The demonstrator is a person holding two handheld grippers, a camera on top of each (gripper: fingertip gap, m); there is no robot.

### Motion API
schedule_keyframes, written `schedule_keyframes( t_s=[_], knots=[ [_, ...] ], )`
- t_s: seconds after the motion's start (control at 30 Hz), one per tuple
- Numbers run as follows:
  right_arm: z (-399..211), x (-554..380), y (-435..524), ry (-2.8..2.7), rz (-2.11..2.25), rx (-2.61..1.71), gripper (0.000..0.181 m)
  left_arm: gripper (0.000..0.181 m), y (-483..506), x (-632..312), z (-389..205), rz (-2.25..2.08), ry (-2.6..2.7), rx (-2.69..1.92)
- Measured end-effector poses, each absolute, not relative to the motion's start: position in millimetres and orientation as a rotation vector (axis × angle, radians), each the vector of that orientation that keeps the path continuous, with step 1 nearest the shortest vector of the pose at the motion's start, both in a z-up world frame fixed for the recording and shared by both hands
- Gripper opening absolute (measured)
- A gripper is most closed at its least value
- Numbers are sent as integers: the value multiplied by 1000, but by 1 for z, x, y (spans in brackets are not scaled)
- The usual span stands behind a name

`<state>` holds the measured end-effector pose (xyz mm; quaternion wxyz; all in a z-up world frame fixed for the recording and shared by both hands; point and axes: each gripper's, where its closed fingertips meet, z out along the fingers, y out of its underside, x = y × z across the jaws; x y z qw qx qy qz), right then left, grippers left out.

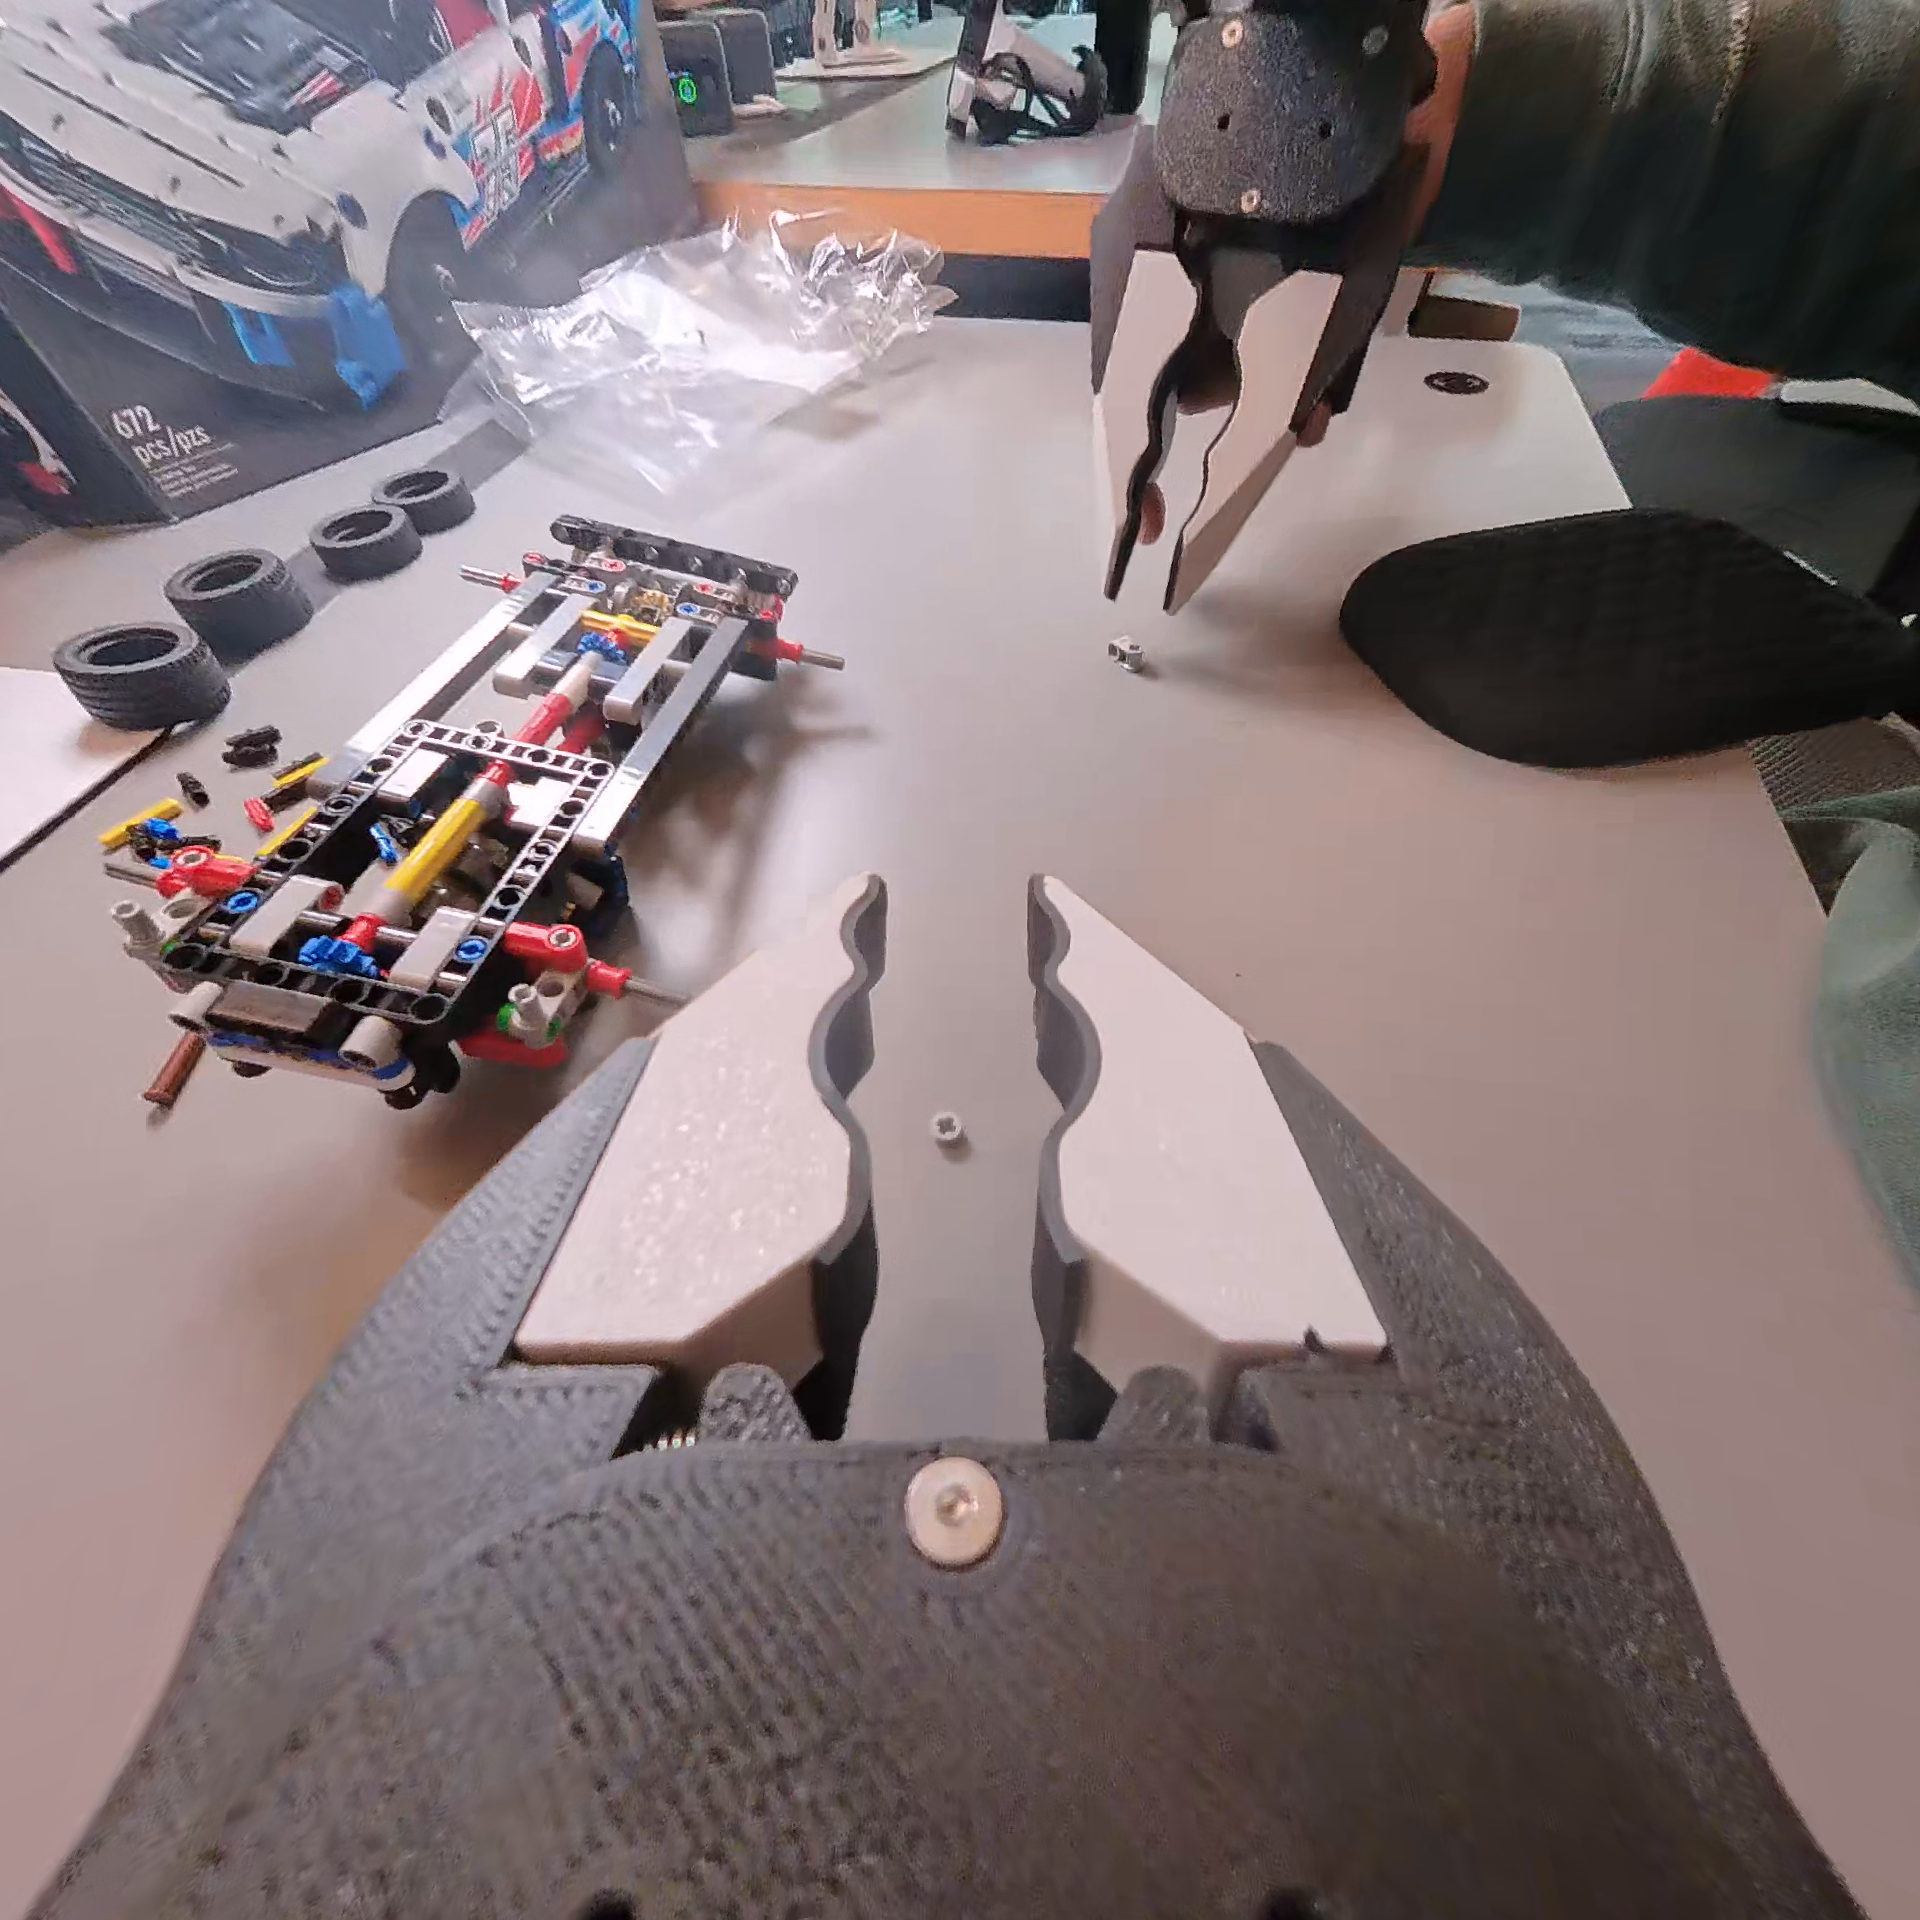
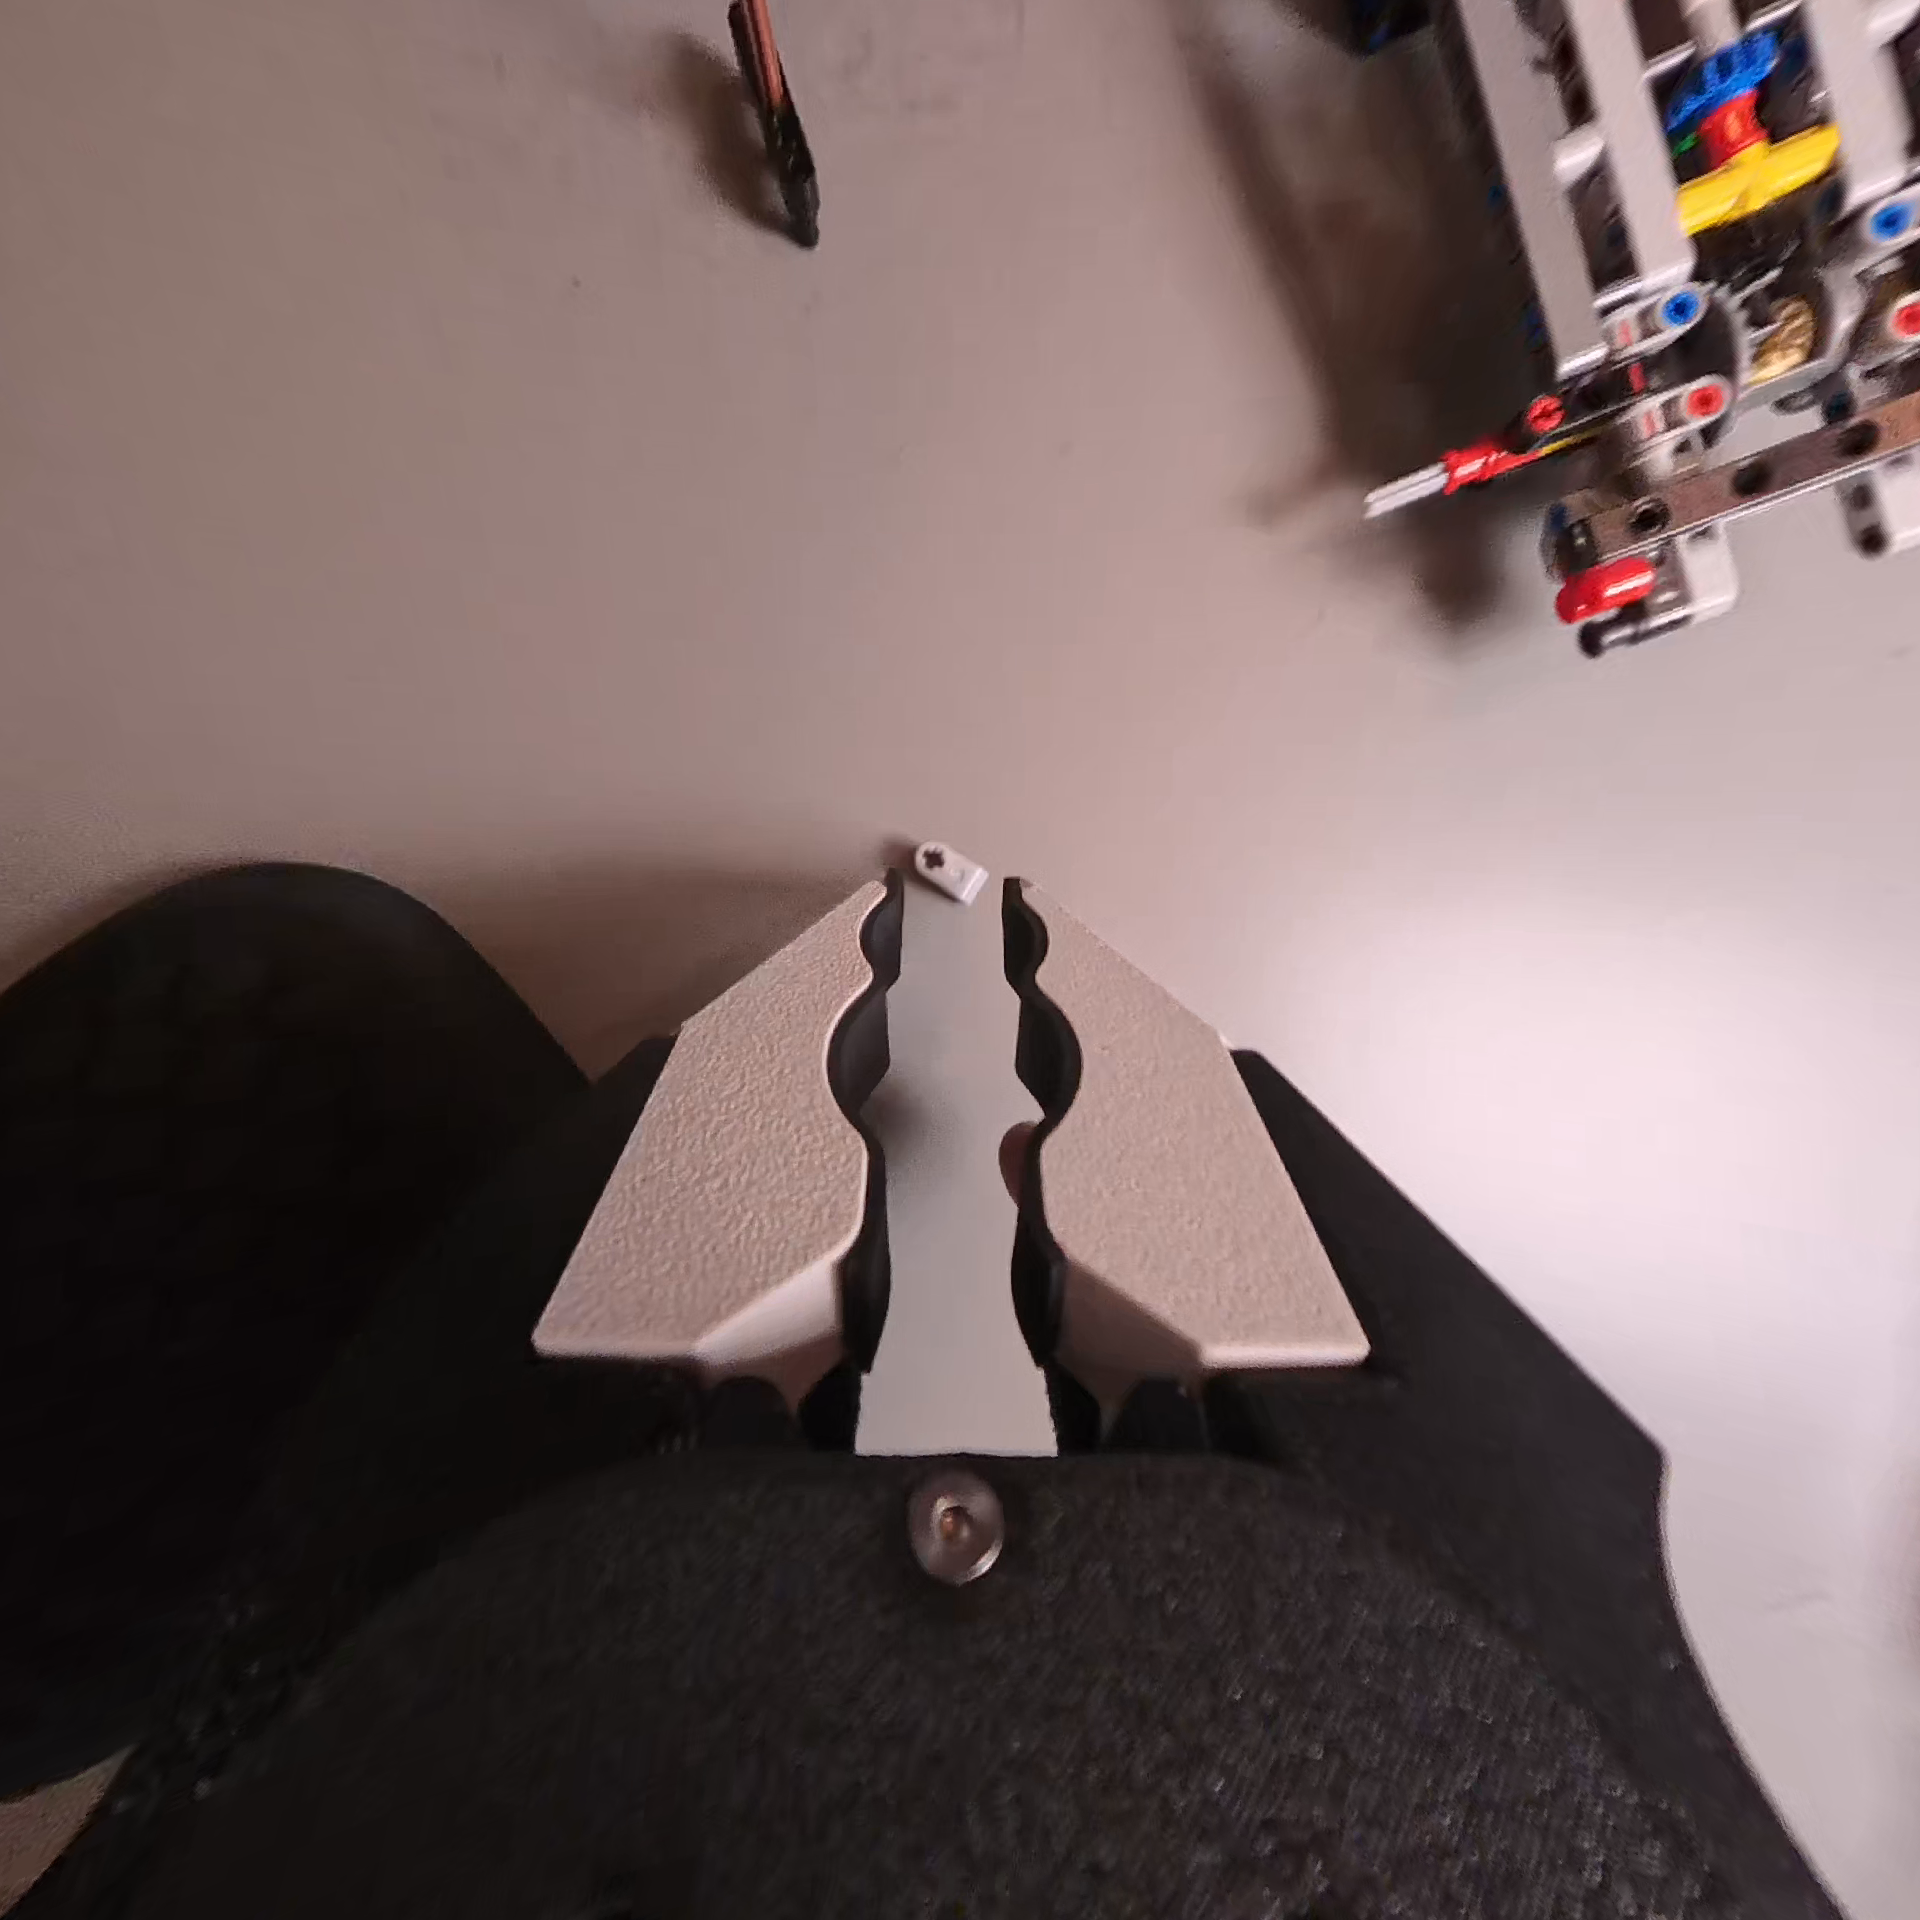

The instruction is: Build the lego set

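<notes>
The partly built Lego chassis (image 1: 468, 790) lies on the grey table (image 1: 1143, 935), left of both grippers; its end also shows in the right wrist view (image 2: 1714, 312). My left gripper (image 1: 956, 904) is open and empty, low over the table. A small grey bush (image 1: 948, 1127) lies on the table between its fingers, touching neither. My right gripper (image 1: 1143, 597) hangs tips-down farther off, open and empty, just above a small grey connector (image 1: 1125, 652). In the right wrist view, the right gripper (image 2: 945, 883) has that connector (image 2: 948, 871) at its fingertips.
Several black tyres (image 1: 239, 597) and small loose parts (image 1: 197, 821) lie left of the chassis. The set's box (image 1: 260, 208) and a clear plastic bag (image 1: 707, 332) sit at the back. A black padded armrest (image 1: 1621, 634) overlaps the table's right edge, also seen in the right wrist view (image 2: 208, 1143).
</notes>
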<state>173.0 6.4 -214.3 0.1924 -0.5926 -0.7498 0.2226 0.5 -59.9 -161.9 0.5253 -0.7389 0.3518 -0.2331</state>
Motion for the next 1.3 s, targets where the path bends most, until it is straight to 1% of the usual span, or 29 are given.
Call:
schedule_keyframes(
  t_s=[0.27,0.37,0.43,0.47,0.5,0.6,0.73,0.87,1.03,1.1,1.3],
  knots=[
    [-232,169,8,-2165,589,-1603,21,23,-61,3,-165,-509,863,-1771],
    [-233,164,5,-2196,584,-1581,11,22,-62,2,-167,-492,869,-1771],
    [-230,159,-1,-2199,610,-1571,10,20,-63,3,-165,-494,872,-1759],
    [-223,152,-6,-2172,657,-1547,5,20,-64,5,-164,-505,873,-1752],
    [-213,142,-14,-2133,721,-1503,4,19,-66,8,-162,-532,873,-1744],
    [-174,107,-40,-1965,851,-1302,4,18,-77,22,-154,-743,817,-1734],
    [-130,70,-73,-1787,680,-916,4,24,-90,41,-133,-1119,662,-1689],
    [-102,47,-110,-1670,699,-683,4,30,-100,47,-115,-1360,590,-1602],
    [-69,39,-142,-1571,1076,-631,4,29,-130,49,-82,-1695,617,-1388],
    [-63,37,-145,-1547,1173,-631,4,23,-137,48,-74,-1735,629,-1333],
    [-67,37,-145,-1534,1276,-659,4,19,-143,48,-69,-1757,654,-1311]
  ],
)
